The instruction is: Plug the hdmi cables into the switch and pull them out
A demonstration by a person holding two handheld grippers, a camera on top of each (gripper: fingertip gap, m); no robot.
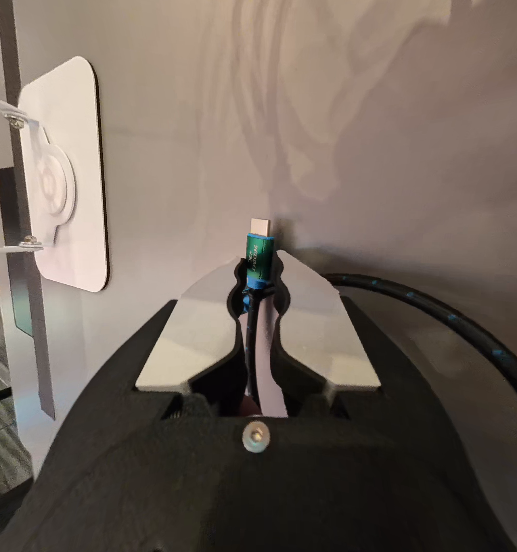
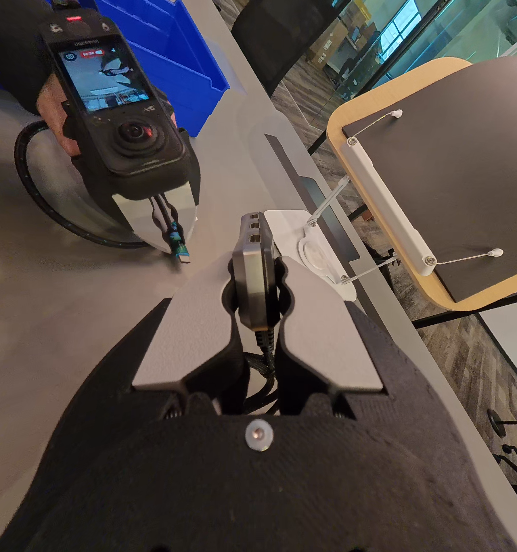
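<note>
My left gripper [image 1: 258, 257] is shut on a green-shelled HDMI plug [image 1: 258, 254] with its silver tip pointing forward over the grey table; its black and blue braided cable [image 1: 430, 304] loops off to the right. My right gripper [image 2: 255, 268] is shut on the grey metal HDMI switch [image 2: 252, 268], held on edge with three open ports [image 2: 254, 227] facing away. In the right wrist view the left gripper [image 2: 173, 236] sits left of the switch with the plug [image 2: 182, 252] aimed down at the table, a short gap from the switch.
A white mounting plate [image 1: 69, 167] with a clear bracket lies on the table near its edge, also in the right wrist view [image 2: 308, 239]. A blue bin [image 2: 173, 59] stands at the back. A wood-edged black board [image 2: 448, 167] is beyond the table edge. A hand [image 2: 54, 119] holds the left gripper. Tip to tip, the grippers are about 15 centimetres apart. From the left gripper's tips to the white mounting plate [image 1: 69, 167] is close to 25 centimetres.
</note>
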